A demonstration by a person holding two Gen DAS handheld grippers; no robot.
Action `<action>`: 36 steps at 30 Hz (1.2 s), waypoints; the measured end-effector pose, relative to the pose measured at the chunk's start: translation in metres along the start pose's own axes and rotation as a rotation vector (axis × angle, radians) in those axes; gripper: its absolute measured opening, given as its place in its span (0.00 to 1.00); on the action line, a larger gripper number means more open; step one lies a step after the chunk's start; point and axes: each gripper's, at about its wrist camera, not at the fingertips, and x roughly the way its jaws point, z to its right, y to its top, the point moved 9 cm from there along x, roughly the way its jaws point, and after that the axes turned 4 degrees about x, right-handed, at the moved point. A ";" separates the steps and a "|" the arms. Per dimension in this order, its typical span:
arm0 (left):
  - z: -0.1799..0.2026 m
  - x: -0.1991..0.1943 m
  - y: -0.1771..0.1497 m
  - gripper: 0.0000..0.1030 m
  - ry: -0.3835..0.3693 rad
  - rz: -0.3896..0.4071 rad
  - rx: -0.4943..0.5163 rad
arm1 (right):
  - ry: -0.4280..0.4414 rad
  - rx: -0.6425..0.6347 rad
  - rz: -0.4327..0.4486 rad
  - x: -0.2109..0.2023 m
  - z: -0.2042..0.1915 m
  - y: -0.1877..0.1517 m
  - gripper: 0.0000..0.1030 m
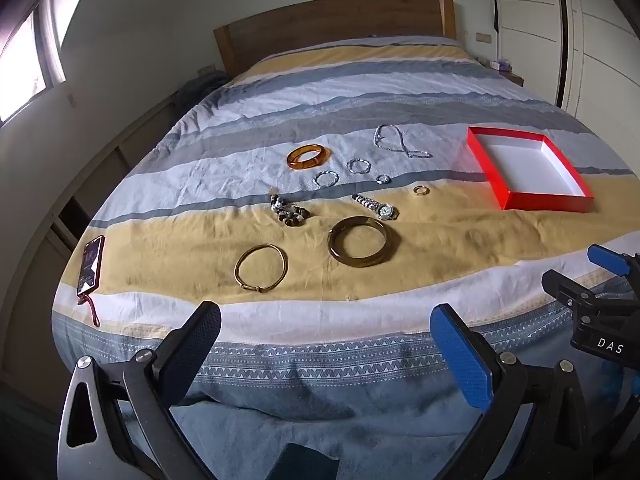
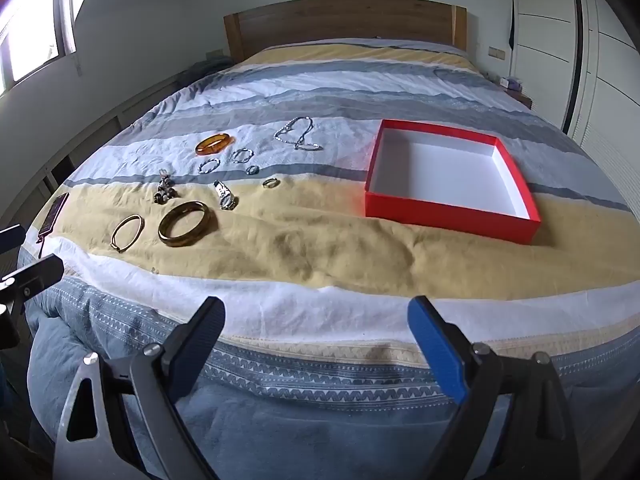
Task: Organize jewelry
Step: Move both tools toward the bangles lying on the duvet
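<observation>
Jewelry lies spread on the striped bedspread: a thin gold bangle [image 1: 261,266], a thick olive bangle [image 1: 358,247], a wristwatch [image 1: 376,207], a bead cluster [image 1: 289,208], an amber bangle [image 1: 308,156], two small silver bracelets [image 1: 326,179], a silver chain [image 1: 396,142] and two rings [image 1: 421,190]. An empty red box [image 1: 524,168] with a white inside sits to the right; it also shows in the right wrist view [image 2: 448,176]. My left gripper [image 1: 326,324] and right gripper [image 2: 316,320] are both open and empty, at the near bed edge.
A phone [image 1: 91,264] with a red cord lies at the bed's left edge. A wooden headboard [image 1: 336,28] stands at the far end. White wardrobe doors [image 1: 592,40] are to the right, a window [image 1: 24,64] to the left.
</observation>
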 end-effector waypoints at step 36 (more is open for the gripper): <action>-0.012 0.021 -0.015 0.99 -0.042 -0.049 -0.072 | -0.021 0.003 0.014 -0.002 0.005 0.002 0.90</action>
